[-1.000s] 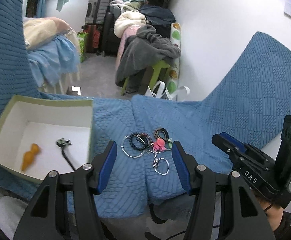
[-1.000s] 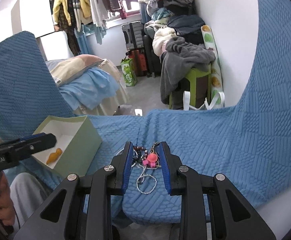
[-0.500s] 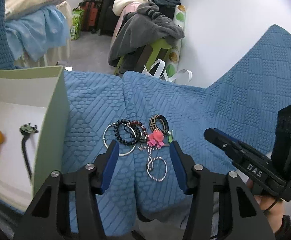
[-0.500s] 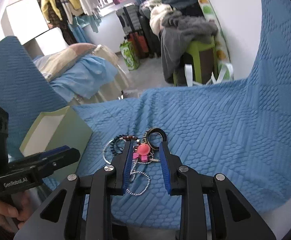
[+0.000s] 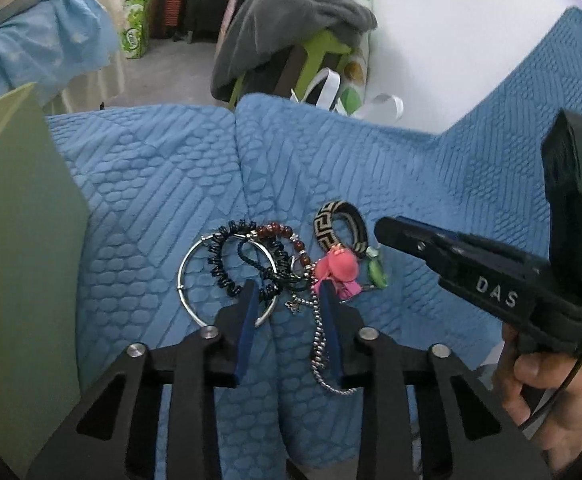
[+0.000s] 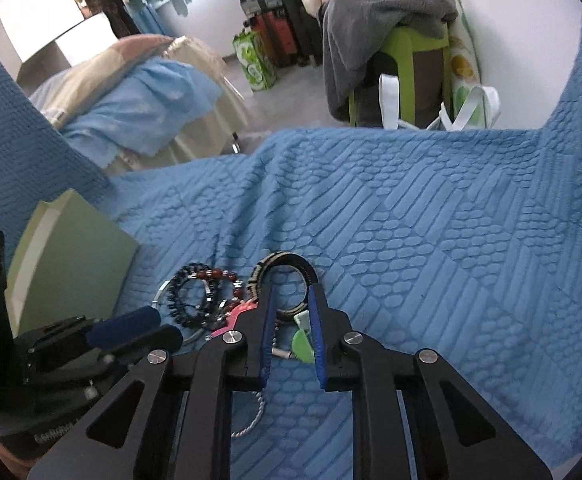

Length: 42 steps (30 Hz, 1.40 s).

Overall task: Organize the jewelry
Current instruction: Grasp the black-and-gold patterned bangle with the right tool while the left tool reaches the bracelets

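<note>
A jewelry pile lies on the blue quilt: a silver bangle [image 5: 195,280], a dark bead bracelet [image 5: 227,264], a red bead bracelet [image 5: 279,232], a black-and-cream patterned ring band [image 5: 341,226], a pink charm [image 5: 339,266], a green piece [image 5: 375,272] and a ball chain [image 5: 319,344]. My left gripper [image 5: 289,294] is open, low over the pile, its fingers astride the dark beads and chain. My right gripper [image 6: 293,292] is open, its fingers at the patterned band [image 6: 283,266] with the green piece [image 6: 303,340] between them.
A pale green box [image 5: 19,248] stands on the quilt at the left, close to the pile; it also shows in the right wrist view [image 6: 67,256]. Beyond the quilt's edge are a green stool with clothes [image 6: 407,48], a bed [image 6: 139,96] and suitcases.
Both grippers have moved forward and down onto the pile. The left jaws have narrowed. The box's inside has dropped out of the left view.
</note>
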Each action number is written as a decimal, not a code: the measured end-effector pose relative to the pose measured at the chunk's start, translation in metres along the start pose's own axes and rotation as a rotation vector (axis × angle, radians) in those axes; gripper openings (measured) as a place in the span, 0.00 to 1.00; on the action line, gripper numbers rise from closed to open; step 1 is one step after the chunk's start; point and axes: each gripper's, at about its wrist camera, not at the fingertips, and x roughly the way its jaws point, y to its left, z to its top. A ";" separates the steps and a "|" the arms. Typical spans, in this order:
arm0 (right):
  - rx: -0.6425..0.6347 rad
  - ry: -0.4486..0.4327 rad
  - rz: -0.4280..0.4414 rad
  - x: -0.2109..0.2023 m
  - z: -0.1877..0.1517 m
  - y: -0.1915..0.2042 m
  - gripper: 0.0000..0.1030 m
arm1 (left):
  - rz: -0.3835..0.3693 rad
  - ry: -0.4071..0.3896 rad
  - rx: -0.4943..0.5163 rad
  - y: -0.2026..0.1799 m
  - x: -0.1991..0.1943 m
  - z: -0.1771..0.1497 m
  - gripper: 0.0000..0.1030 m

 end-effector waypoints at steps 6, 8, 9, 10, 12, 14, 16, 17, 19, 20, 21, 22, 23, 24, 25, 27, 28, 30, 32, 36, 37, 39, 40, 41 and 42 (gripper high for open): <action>0.017 0.036 0.003 0.018 0.005 -0.011 0.14 | 0.006 0.009 -0.037 0.010 0.009 0.004 0.27; 0.005 0.041 -0.003 0.021 0.006 -0.012 0.14 | 0.001 0.008 -0.052 0.012 0.012 0.006 0.27; 0.001 0.044 -0.004 0.023 0.007 -0.012 0.14 | -0.001 0.008 -0.058 0.013 0.013 0.007 0.27; -0.001 0.047 -0.001 0.025 0.008 -0.012 0.14 | -0.001 0.008 -0.066 0.014 0.014 0.008 0.27; -0.008 0.054 -0.006 0.030 0.010 -0.011 0.14 | -0.002 0.008 -0.087 0.015 0.018 0.008 0.27; -0.028 0.072 -0.030 0.035 0.011 -0.007 0.14 | -0.004 0.008 -0.096 0.016 0.023 0.009 0.26; -0.045 0.086 -0.053 0.039 0.010 -0.006 0.13 | -0.003 -0.003 -0.086 0.013 0.026 0.009 0.23; -0.046 0.088 -0.057 0.040 0.011 -0.005 0.13 | -0.005 0.003 -0.082 0.013 0.030 0.009 0.19; -0.050 0.086 -0.052 0.043 0.011 -0.002 0.10 | -0.004 0.001 -0.087 0.013 0.032 0.010 0.12; -0.064 0.086 -0.062 0.044 0.011 0.000 0.08 | 0.004 0.002 -0.089 0.013 0.033 0.010 0.11; -0.082 0.088 -0.071 0.045 0.011 0.004 0.07 | 0.001 -0.002 -0.093 0.013 0.033 0.011 0.10; -0.089 0.088 -0.074 0.046 0.011 0.006 0.06 | -0.004 -0.007 -0.097 0.014 0.032 0.011 0.09; -0.089 0.088 -0.076 0.046 0.011 0.008 0.06 | -0.005 -0.010 -0.099 0.015 0.031 0.011 0.09; -0.085 0.088 -0.075 0.046 0.010 0.009 0.06 | -0.006 -0.019 -0.101 0.014 0.028 0.010 0.09; -0.078 0.095 -0.076 0.046 0.009 0.009 0.06 | -0.012 -0.025 -0.100 0.014 0.025 0.010 0.09; -0.061 0.093 -0.086 0.043 0.008 0.010 0.06 | -0.020 -0.033 -0.096 0.013 0.016 0.009 0.09; -0.044 0.079 -0.091 0.039 0.008 0.009 0.06 | -0.025 -0.041 -0.094 0.012 0.010 0.010 0.09; -0.020 0.054 -0.088 0.027 0.007 0.008 0.06 | -0.039 -0.054 -0.098 0.011 0.002 0.011 0.09; 0.001 0.014 -0.082 0.012 0.006 0.008 0.06 | -0.060 -0.065 -0.102 0.009 -0.009 0.011 0.09; 0.021 -0.033 -0.096 -0.012 -0.005 0.009 0.06 | -0.097 -0.038 -0.107 0.009 -0.015 0.005 0.09; 0.037 -0.031 -0.094 -0.015 -0.009 0.007 0.06 | -0.105 -0.025 -0.110 0.010 -0.014 0.003 0.09; 0.062 -0.016 -0.079 -0.016 -0.016 0.005 0.06 | -0.096 -0.004 -0.109 0.011 -0.011 -0.004 0.09; 0.067 -0.011 -0.077 -0.016 -0.018 0.006 0.06 | -0.091 0.011 -0.109 0.011 -0.008 -0.006 0.09; 0.062 -0.007 -0.080 -0.014 -0.018 0.008 0.06 | -0.083 0.024 -0.115 0.013 -0.006 -0.010 0.09; 0.054 -0.003 -0.088 -0.013 -0.018 0.009 0.06 | -0.082 0.032 -0.117 0.013 -0.005 -0.010 0.09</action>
